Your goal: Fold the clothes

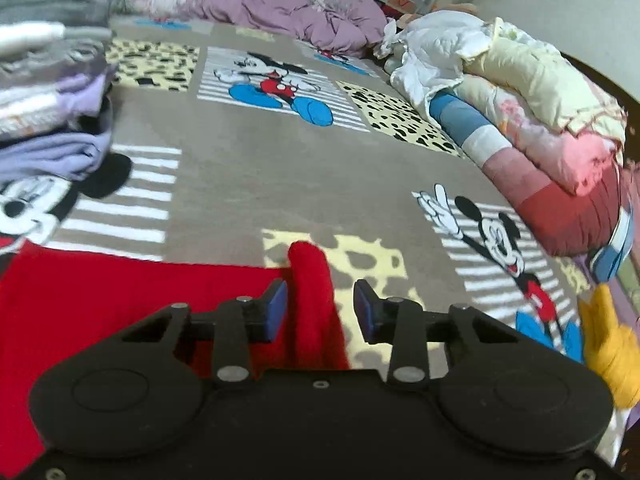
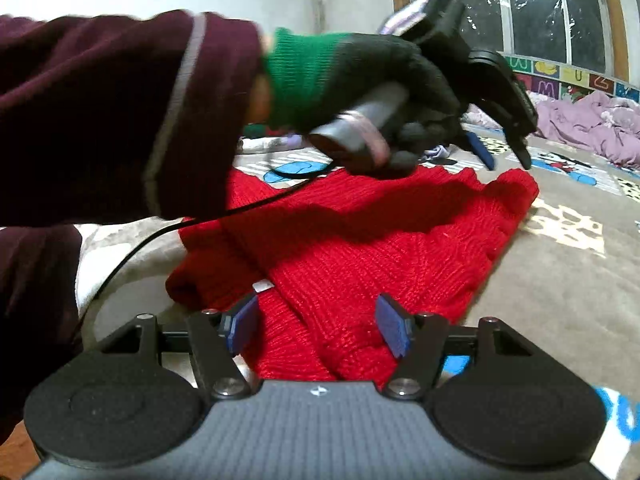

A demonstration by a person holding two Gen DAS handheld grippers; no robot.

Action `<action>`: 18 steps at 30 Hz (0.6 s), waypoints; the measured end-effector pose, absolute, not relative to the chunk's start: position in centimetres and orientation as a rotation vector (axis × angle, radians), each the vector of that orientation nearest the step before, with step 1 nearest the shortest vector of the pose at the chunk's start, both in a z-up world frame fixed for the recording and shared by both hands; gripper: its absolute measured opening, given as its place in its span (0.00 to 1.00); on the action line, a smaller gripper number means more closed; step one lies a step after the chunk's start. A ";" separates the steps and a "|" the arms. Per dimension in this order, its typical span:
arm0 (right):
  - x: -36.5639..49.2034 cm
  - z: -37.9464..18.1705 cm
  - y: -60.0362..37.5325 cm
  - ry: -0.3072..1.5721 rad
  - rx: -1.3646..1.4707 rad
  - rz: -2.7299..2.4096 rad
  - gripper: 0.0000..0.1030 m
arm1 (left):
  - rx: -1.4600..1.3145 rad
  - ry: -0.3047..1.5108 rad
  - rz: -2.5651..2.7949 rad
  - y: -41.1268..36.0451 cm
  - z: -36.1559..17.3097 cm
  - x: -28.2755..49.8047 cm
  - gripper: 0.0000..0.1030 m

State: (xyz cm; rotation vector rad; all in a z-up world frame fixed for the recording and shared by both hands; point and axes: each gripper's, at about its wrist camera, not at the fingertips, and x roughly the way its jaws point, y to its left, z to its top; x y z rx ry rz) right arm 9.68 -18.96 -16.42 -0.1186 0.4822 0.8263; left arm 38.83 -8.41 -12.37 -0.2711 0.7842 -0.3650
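Ribbed red knit sweater [image 2: 360, 248], rumpled

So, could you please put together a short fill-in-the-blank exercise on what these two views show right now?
1. The knitted sweater spread on the blanket is ____ in colour.
2. The cartoon blanket is printed with a well-known cartoon ____.
3. The stack of folded clothes sits at the ____ edge of the left wrist view.
4. The glove on the left hand has a ____ cuff.

Missing words: red; mouse; left; green
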 end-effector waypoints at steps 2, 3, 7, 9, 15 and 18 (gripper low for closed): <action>9.6 -16.4 -18.9 0.489 -0.115 0.835 0.67 | -0.291 0.802 -0.369 -8.5 -12.7 39.6 0.16; 9.7 -16.4 -18.9 0.492 -0.112 0.839 0.67 | -0.303 0.807 -0.350 -8.3 -12.9 39.7 0.07; 10.3 -16.5 -18.8 0.503 -0.101 0.851 0.69 | -0.442 0.789 -0.269 -5.6 -14.3 38.8 0.07; 10.4 -16.5 -18.9 0.505 -0.097 0.854 0.69 | -0.498 0.773 -0.228 -4.4 -15.1 38.2 0.07; 10.8 -16.5 -19.0 0.509 -0.085 0.861 0.69 | -0.500 0.754 -0.194 -3.9 -16.0 37.7 0.07; 10.8 -16.4 -18.9 0.512 -0.083 0.864 0.69 | -0.420 0.778 -0.204 -4.9 -16.1 38.5 0.08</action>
